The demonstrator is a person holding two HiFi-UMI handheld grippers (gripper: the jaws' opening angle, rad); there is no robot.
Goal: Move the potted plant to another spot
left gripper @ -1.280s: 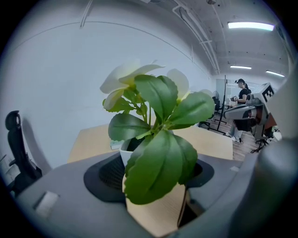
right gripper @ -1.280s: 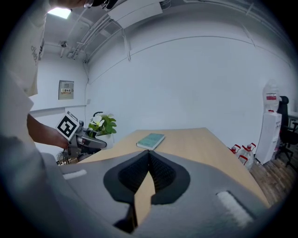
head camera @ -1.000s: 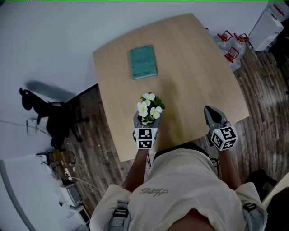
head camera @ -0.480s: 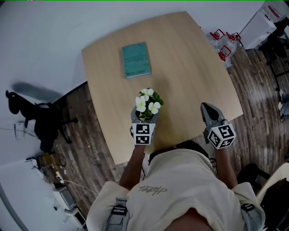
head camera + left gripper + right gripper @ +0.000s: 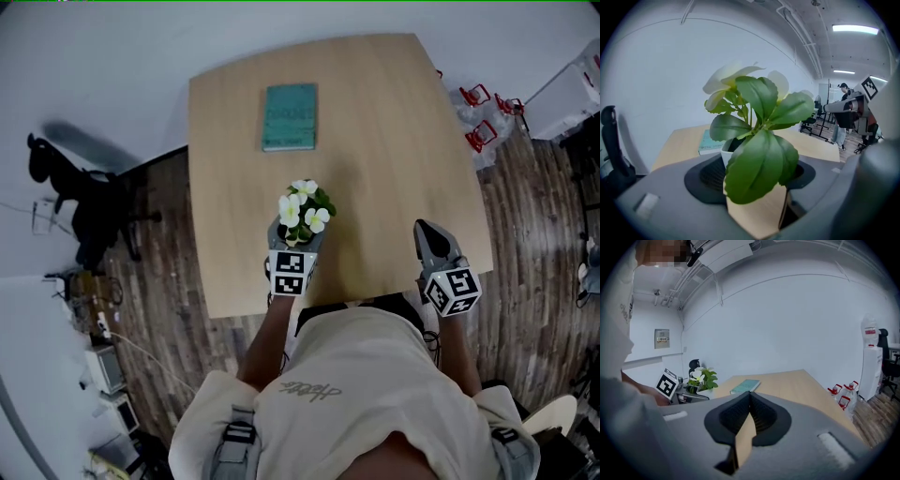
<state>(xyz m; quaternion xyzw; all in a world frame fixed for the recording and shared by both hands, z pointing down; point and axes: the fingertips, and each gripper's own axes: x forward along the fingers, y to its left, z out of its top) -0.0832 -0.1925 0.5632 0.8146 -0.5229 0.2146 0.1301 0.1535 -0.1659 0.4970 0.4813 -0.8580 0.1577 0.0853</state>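
Note:
A potted plant (image 5: 303,208) with white flowers and green leaves, in a small white pot, is over the near part of the wooden table (image 5: 394,141). My left gripper (image 5: 298,236) is shut on the pot. In the left gripper view the plant (image 5: 759,140) fills the middle between the dark pads (image 5: 705,176). I cannot tell whether the pot rests on the table. My right gripper (image 5: 427,234) is over the table's near right edge, apart from the plant. Its jaws are shut with nothing between them (image 5: 750,397). The plant (image 5: 701,378) shows far to its left.
A teal book (image 5: 289,116) lies at the table's far middle. Water bottles with red handles (image 5: 487,103) and a white unit (image 5: 572,94) stand on the floor to the right. A black chair (image 5: 84,206) is to the left. The person's body covers the near edge.
The head view has swung, so the table now looks squarer to me. The plant stays in the left gripper, a little to the left in the picture. The right gripper stays shut.

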